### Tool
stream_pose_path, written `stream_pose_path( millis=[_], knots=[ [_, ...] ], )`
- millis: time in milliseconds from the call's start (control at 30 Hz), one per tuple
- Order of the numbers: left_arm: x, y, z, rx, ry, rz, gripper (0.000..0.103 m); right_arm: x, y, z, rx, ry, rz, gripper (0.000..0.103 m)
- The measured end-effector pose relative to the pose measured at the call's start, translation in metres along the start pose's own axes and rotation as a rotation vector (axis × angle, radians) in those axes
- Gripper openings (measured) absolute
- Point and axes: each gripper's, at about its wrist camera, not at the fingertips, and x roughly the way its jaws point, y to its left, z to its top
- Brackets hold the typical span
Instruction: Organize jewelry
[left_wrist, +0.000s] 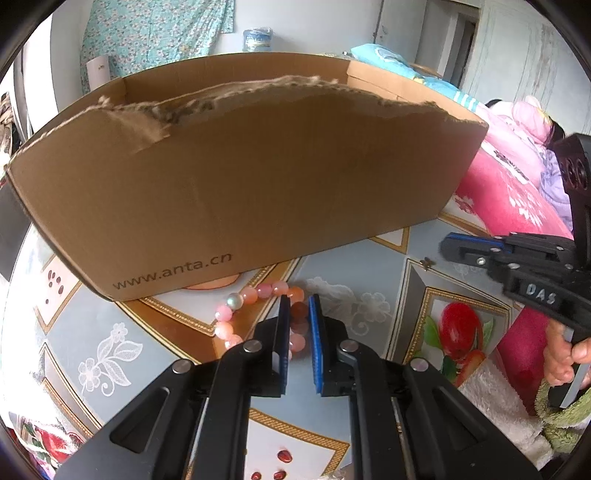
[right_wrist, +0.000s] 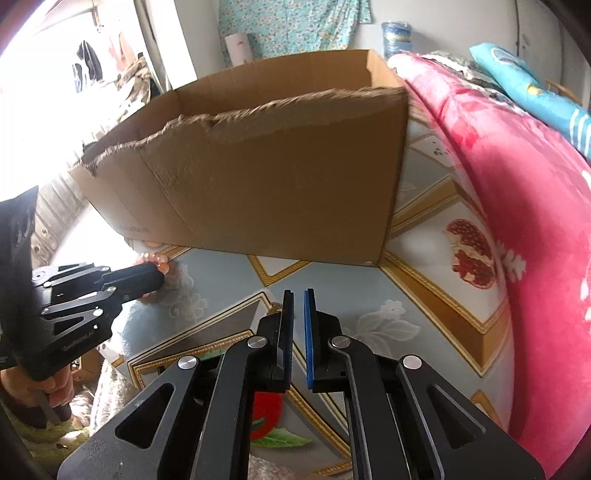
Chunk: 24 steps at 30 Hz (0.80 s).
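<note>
Bracelet (left_wrist: 258, 317) beside torn cardboard box (left_wrist: 240, 177).

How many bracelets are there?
1. The pink bead bracelet lies on the table by the cardboard box, pinched in the left hand-held gripper. The box may hide more.

A desk (left_wrist: 332, 273) under a flower-and-fruit patterned cover carries a torn cardboard box (left_wrist: 236, 177). Just in front of the box lies a pink bead bracelet (left_wrist: 236, 314). Right of the box, a pink blanket (right_wrist: 517, 206) overlaps the desk's edge.
</note>
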Motion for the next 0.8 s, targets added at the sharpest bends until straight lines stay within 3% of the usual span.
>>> stream_pose_path(
  millis=[33,167,367,500,567,800],
  knots=[
    [0.0,0.002,0.0,-0.005,-0.001,-0.001,0.01,-0.001,-0.003,-0.002,0.002,-0.004,0.006,0.007],
    [-0.001,0.003,0.0,-0.008,-0.001,-0.004,0.01,-0.001,-0.001,-0.005,-0.024,-0.009,0.019,0.029],
    [0.0,0.001,0.0,-0.002,-0.001,0.006,0.01,0.018,0.02,-0.01,-0.124,-0.003,-0.002,0.029],
    [0.0,0.0,0.0,-0.001,-0.002,0.008,0.01,0.026,0.026,-0.012,-0.184,-0.006,-0.054,0.023],
    [0.0,-0.001,0.0,0.001,-0.004,0.009,0.01,0.026,0.024,-0.011,-0.192,0.002,-0.054,0.009],
    [0.0,0.003,-0.002,-0.008,-0.019,-0.008,0.01,0.023,0.014,-0.005,-0.151,0.007,-0.018,0.006]
  ],
)
